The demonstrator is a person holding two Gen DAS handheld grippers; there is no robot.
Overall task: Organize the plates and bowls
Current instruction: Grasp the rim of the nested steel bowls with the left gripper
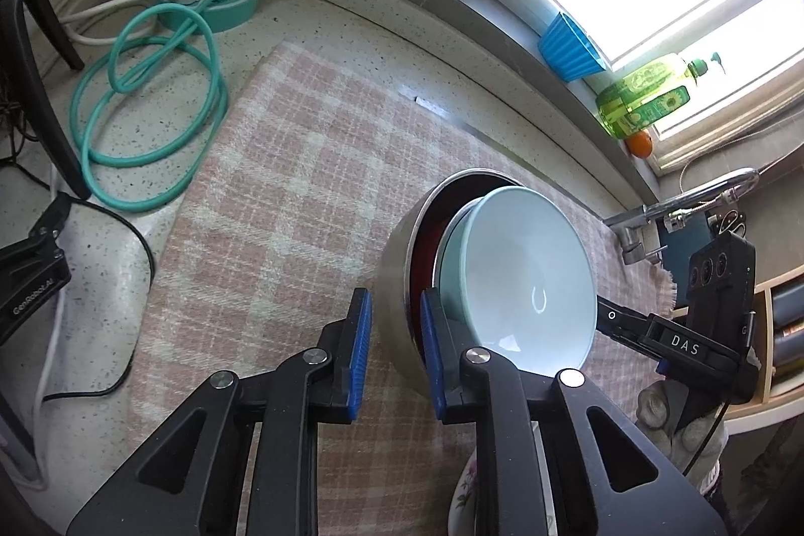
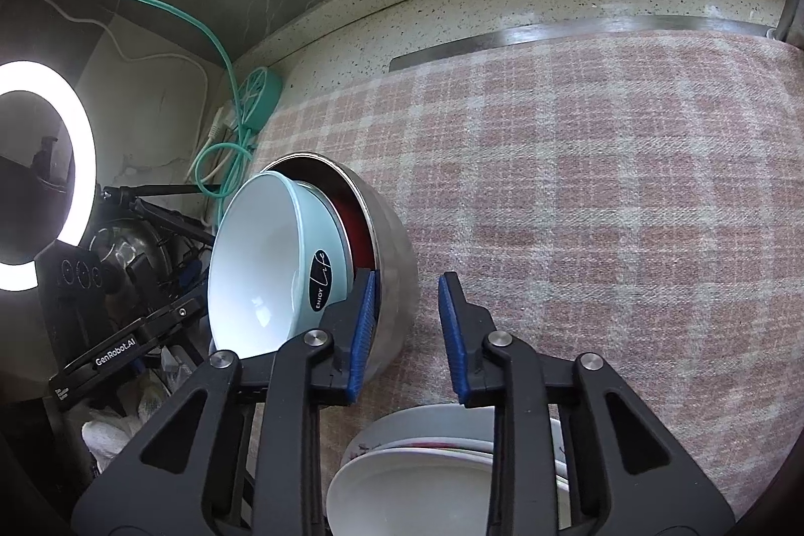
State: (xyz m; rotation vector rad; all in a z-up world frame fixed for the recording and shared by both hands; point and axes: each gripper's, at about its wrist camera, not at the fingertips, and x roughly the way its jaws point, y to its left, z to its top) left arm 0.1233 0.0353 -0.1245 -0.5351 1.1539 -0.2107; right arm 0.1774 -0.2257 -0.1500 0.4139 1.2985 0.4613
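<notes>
The step in hand is taking hold of the nested bowls. They stand on the checked cloth (image 1: pixel 281 194): a steel bowl (image 1: pixel 397 264) outermost, a red bowl (image 1: pixel 421 254) showing as a sliver inside it, and a pale mint bowl (image 1: pixel 527 264) innermost.

The left gripper (image 1: pixel 396 352) is almost fully closed and nips the steel bowl's wall. One pad is outside and the other is tucked inside the rim.

The right gripper (image 2: pixel 408 330) straddles the opposite side of the same rim. Its inner finger is down between the mint bowl and the steel, but its outer pad stands just clear of the wall with cloth showing between, so I judge that it has no grip yet.

The next move seems to call for that outer pad to close on the steel. Then both hands should rise together and level, or the loose inner bowls may slide.

A stack of white plates (image 2: pixel 417 486) lies near the 6 o'clock edge of the right view (perhaps where the bowls are bound).

The stack's mouth opens toward 3 o'clock in the left view and 9 o'clock in the right. The rims stretch from 12 to 6 in both views. Being round, the bowls have no true long axis. I cannot tell whether the stack is upright or tipped.
</notes>
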